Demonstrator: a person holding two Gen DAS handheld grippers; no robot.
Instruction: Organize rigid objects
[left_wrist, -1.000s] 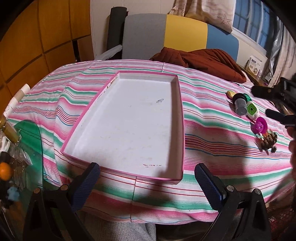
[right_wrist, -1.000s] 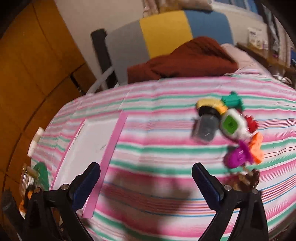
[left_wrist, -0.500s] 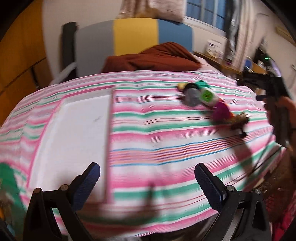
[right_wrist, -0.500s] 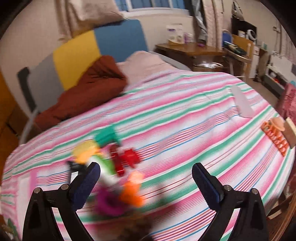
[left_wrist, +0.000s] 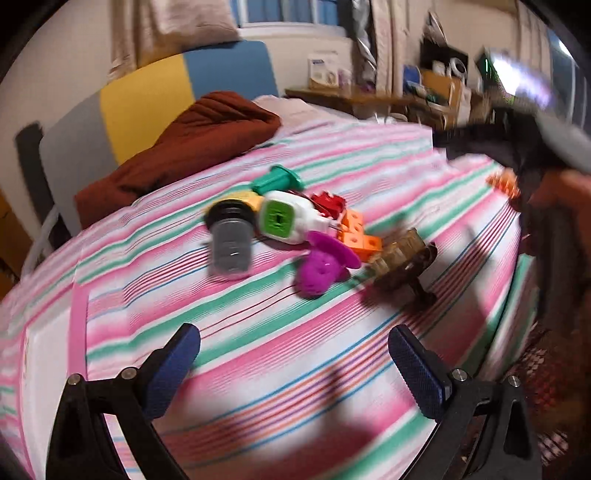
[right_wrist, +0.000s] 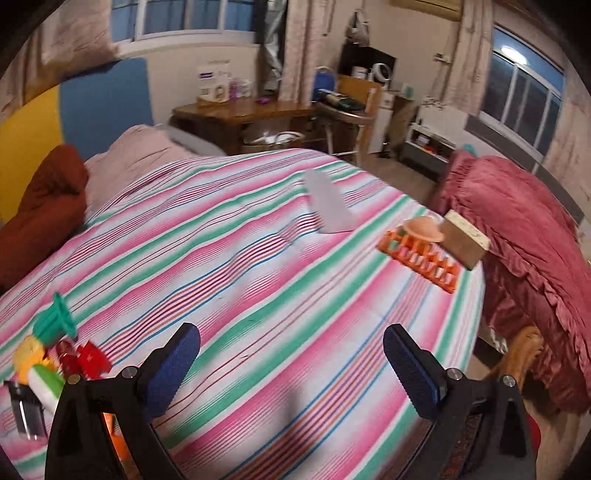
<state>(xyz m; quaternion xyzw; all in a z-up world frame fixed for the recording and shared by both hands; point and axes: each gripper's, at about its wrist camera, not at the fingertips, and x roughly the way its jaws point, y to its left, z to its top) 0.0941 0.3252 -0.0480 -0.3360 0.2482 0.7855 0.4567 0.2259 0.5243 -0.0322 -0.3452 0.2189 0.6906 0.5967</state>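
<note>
Both claws are released and grasp nothing: the left gripper (left_wrist: 293, 363) faces the toy pile (left_wrist: 295, 236), the right gripper (right_wrist: 291, 363) faces the striped bedcover (right_wrist: 258, 266).

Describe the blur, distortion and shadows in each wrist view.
Left wrist view: motion blur smears the gray cylinder, purple toy and the right gripper at the right edge; fisheye bows the striped bedspread; soft shadows fall between the fingers. Right wrist view: sharper in the room behind, mild blur on the orange rack, dark corner vignetting.
</note>
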